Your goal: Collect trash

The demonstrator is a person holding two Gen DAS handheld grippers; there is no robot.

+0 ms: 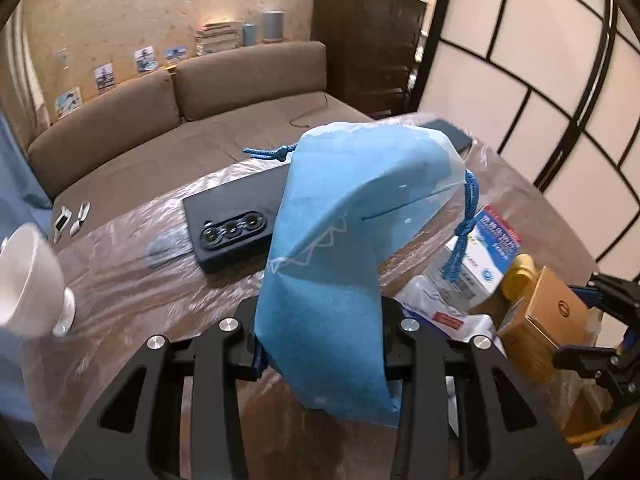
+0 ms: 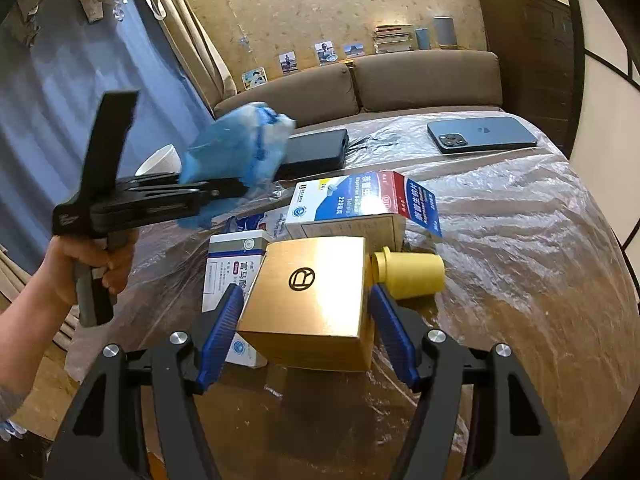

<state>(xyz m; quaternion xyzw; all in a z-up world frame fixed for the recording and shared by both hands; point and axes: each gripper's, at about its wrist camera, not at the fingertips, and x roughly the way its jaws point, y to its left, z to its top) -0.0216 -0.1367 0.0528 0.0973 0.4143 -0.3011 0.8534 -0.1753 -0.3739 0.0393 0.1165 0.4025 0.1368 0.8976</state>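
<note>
The left claw (image 1: 320, 344) pinches a blue drawstring bag (image 1: 340, 240), lifted off the plastic-covered surface (image 2: 520, 240) above a black phone (image 1: 232, 220). The right claw (image 2: 304, 320) straddles a gold box (image 2: 308, 296), its blue pads (image 2: 222, 332) close at both sides, though contact is unclear. Behind the box lie medicine cartons (image 2: 360, 208) and a yellow cap (image 2: 412, 272).

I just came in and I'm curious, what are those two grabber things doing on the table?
A person is tidying up. The left gripper is shut on a blue drawstring bag, holding it above the table. The right gripper sits around a gold box, beside medicine boxes and a yellow cup.
</note>
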